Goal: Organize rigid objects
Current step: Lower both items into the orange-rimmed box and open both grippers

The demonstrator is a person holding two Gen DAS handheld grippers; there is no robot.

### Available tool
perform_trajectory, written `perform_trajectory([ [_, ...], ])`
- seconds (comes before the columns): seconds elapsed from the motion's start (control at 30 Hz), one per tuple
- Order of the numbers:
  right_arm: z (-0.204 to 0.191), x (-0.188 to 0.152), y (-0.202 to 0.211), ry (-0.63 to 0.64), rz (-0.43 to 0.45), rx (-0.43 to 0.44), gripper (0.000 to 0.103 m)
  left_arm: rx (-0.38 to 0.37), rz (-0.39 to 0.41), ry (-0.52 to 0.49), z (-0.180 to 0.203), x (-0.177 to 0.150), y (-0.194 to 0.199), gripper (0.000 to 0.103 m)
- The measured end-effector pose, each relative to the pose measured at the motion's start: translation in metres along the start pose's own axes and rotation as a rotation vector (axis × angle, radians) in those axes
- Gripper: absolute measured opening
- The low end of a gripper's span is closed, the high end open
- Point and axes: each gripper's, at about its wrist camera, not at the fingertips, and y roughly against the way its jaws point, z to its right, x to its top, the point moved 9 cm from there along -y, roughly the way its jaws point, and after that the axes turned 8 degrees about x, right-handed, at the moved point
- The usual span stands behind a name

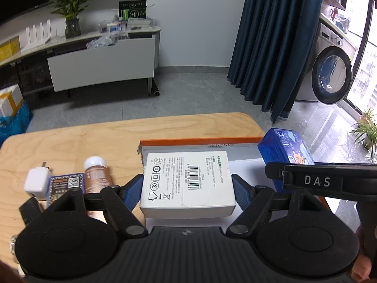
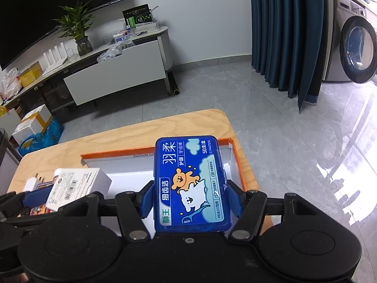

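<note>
My left gripper is shut on a white power adapter box and holds it over the left part of an orange-rimmed white box tray. My right gripper is shut on a blue dental floss box and holds it above the right part of the tray. The floss box and the right gripper's body show at the right of the left wrist view. The adapter box shows at the left of the right wrist view.
On the wooden table, left of the tray, lie a white plug charger, a small dark printed packet and a pink bottle with a white cap. The table's far edge and right edge drop to a grey tiled floor.
</note>
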Motion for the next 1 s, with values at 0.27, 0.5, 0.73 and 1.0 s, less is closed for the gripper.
perform_trajectory([
  [0.27,0.008,0.012,0.019,-0.01,0.076,0.002,0.082,-0.018,-0.022,0.01,0.003,0.001,-0.011,0.079],
  [0.5,0.01,0.013,0.046,0.017,0.117,-0.023,0.082,-0.056,-0.022,0.001,0.015,0.006,-0.009,0.097],
  [0.73,-0.001,0.006,0.071,0.017,0.136,-0.025,0.084,0.059,-0.011,-0.033,0.002,0.01,0.026,0.099],
  [1.0,-0.022,-0.016,0.095,0.045,0.114,-0.017,0.089,0.094,-0.003,0.008,-0.021,0.0,0.07,0.103],
])
